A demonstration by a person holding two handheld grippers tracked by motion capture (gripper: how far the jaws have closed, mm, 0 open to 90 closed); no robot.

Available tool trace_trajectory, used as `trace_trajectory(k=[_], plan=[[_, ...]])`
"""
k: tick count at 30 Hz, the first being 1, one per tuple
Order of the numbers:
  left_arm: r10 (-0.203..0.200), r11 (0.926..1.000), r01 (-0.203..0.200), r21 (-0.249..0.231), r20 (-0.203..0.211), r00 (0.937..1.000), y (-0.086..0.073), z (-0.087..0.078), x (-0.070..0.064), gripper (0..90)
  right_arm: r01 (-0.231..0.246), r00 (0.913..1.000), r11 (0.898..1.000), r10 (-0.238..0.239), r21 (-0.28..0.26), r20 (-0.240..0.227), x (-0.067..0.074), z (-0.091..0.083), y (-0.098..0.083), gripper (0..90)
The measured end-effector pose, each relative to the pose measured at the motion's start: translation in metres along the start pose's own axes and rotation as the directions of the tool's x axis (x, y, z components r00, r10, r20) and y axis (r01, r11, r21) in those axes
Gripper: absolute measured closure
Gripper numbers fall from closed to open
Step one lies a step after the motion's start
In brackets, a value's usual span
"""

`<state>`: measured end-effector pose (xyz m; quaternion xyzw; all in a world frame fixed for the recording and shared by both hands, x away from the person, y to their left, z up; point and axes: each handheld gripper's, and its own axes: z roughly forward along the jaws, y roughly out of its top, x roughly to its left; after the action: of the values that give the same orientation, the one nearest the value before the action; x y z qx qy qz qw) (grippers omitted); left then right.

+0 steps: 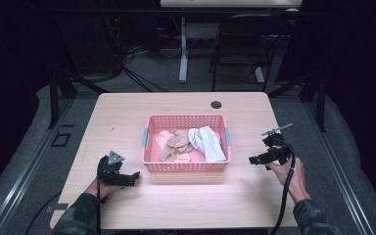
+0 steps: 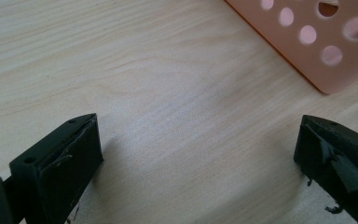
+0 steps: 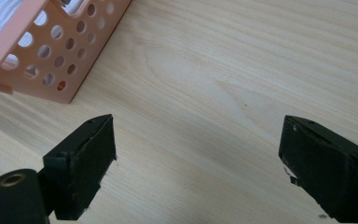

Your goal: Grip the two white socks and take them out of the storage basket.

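So the pink basket (image 1: pixel 186 166) sits about mid-table (image 1: pixel 127 112), long side facing the person, with tan cloths (image 1: pixel 175 144) bunched in its left-middle and a white cloth (image 1: pixel 206 142) on the right. Both grippers are parked outside it, one on each side near the front corners. Left gripper (image 1: pixel 134 177) rests low by the front left corner, jaws spread wide with just bare wood between them; in the left gripper view the basket's corner (image 2: pixel 307 42) pokes in at top right, a bit apart from the jaws. Right gripper (image 1: pixel 251 160) is off the right wall, also wide open and gripping nothing, and the right gripper view has the holed wall (image 3: pixel 51 60) at upper left. Lots of free tabletop in front of the basket and on both flanks; a cable hole (image 1: pixel 216 105) sits behind it near the far edge.
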<state>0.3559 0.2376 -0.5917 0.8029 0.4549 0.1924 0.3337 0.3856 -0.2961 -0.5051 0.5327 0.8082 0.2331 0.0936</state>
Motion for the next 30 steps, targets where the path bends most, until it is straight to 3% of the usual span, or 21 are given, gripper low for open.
trace_trajectory(k=[14, 21, 30], plan=[[0.000, 1.0000, 0.000, 0.000, -0.002, 1.0000, 0.000, 0.000, 0.000, 0.7, 0.021, 0.9997, 1.000, -0.021, 0.007, -0.012, 0.009, -0.001, 0.005, 11.2], [0.000, 1.0000, 0.000, 0.000, -0.002, 1.0000, 0.000, 0.000, 0.000, 0.7, 0.050, 0.9986, 0.998, -0.049, 0.036, -0.021, 0.013, 0.001, 0.007, 11.2], [0.001, 1.0000, -0.001, -0.001, -0.003, 1.0000, 0.000, 0.000, 0.000, 0.7, 0.079, 0.9967, 0.997, -0.078, 0.028, -0.023, 0.020, -0.001, 0.011, 10.5]])
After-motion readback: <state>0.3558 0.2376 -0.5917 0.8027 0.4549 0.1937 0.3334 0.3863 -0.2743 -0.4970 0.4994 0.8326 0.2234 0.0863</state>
